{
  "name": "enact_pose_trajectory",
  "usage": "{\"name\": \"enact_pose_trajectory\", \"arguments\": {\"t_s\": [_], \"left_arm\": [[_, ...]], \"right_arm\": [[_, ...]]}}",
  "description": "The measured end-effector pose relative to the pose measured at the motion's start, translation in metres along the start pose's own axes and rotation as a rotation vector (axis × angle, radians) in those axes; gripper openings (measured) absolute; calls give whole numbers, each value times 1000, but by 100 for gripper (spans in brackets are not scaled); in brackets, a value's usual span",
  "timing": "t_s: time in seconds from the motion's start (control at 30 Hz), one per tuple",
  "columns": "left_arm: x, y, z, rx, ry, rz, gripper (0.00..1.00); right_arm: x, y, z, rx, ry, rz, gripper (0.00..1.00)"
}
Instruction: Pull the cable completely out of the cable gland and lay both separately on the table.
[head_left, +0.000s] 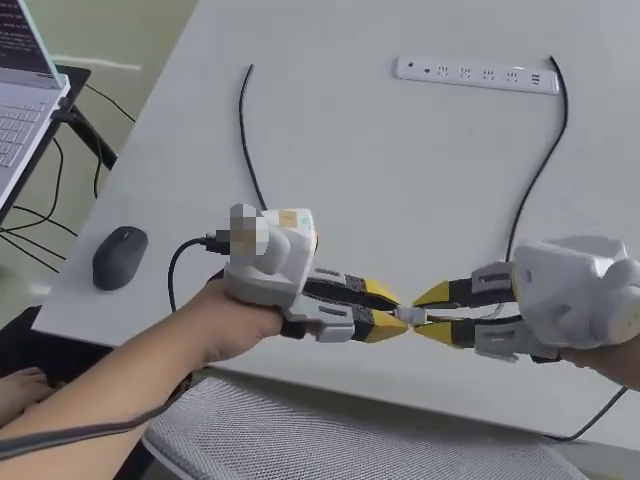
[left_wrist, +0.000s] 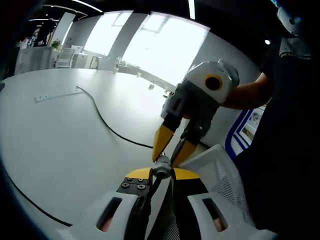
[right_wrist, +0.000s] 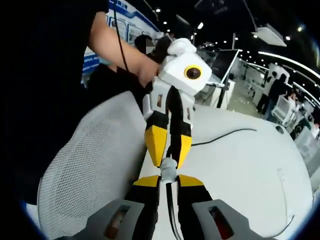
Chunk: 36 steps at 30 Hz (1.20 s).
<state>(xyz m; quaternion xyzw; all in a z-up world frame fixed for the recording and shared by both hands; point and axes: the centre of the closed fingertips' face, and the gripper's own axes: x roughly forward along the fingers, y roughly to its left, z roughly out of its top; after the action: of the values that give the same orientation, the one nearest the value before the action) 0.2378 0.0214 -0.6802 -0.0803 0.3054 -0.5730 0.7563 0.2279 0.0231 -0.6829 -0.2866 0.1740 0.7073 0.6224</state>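
Observation:
Over the table's near edge, my two grippers meet tip to tip. A small grey-white cable gland sits between them. My left gripper is shut on the gland, and a thin black cable runs back from it between the jaws. My right gripper is shut on the other end, where the cable leaves the gland. The right gripper reaches in from above in the left gripper view. The left gripper does the same in the right gripper view.
On the white table lie a white power strip with its black cord, a loose black cable and a dark mouse. A laptop stands at far left. A grey mesh chair is below the grippers.

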Motion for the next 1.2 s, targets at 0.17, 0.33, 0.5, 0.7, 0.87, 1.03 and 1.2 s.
{"name": "enact_pose_trajectory", "arguments": {"t_s": [0.17,0.33,0.5,0.7,0.87,1.03,1.2], "left_arm": [[0,1,-3,-32,-5,3,15],[1,-2,-7,-8,10,9,15],[3,-5,-9,33,11,12,15],[2,-6,-10,99,11,12,15],[1,-9,-7,154,13,9,15],[0,-11,-4,188,15,9,15],[0,-13,-1,202,19,10,15]], "right_arm": [[3,0,-2,-36,14,-39,8],[5,2,-4,-7,22,-18,8],[4,4,-5,56,13,9,10],[-5,-1,0,311,-90,44,20],[-16,-12,8,648,-226,145,24],[-18,-10,1,823,-230,301,22],[-18,-6,5,955,-274,421,21]]}}
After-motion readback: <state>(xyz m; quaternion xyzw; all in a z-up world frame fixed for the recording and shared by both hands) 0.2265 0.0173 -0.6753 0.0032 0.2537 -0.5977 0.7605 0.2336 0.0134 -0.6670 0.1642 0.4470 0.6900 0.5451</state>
